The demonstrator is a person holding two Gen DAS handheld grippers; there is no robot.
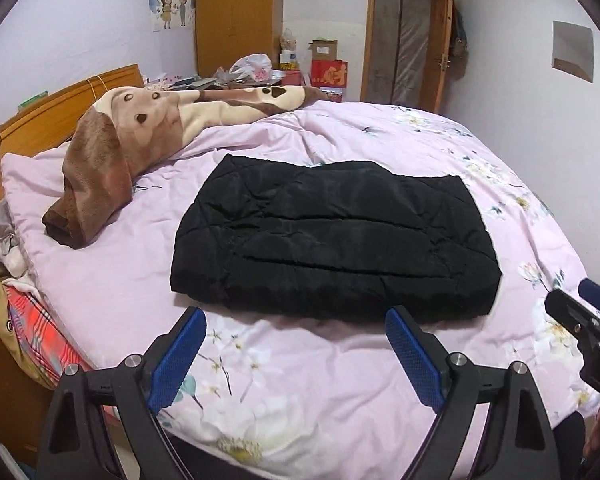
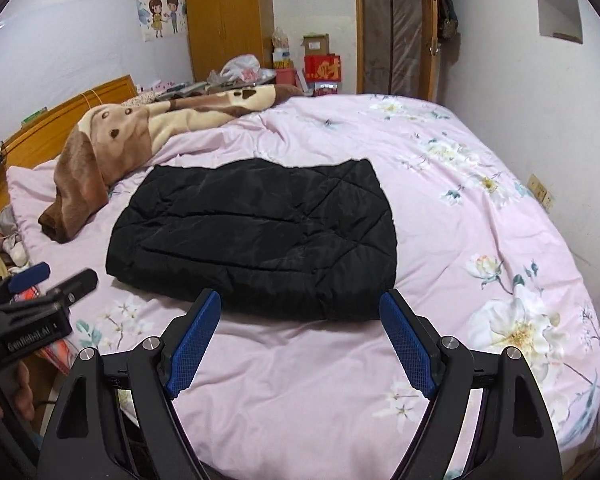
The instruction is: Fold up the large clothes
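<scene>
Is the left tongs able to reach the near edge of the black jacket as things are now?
Probably yes. The left tongs are open and empty, and only bare pink quilt lies before the black jacket; nothing blocks the way.

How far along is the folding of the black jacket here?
Done, by the look of it: the black jacket lies as a compact folded rectangle on the pink bedspread. In hand: nothing; the left tongs and right tongs are open and empty, short of it. Left: no further fold seems needed.
</scene>
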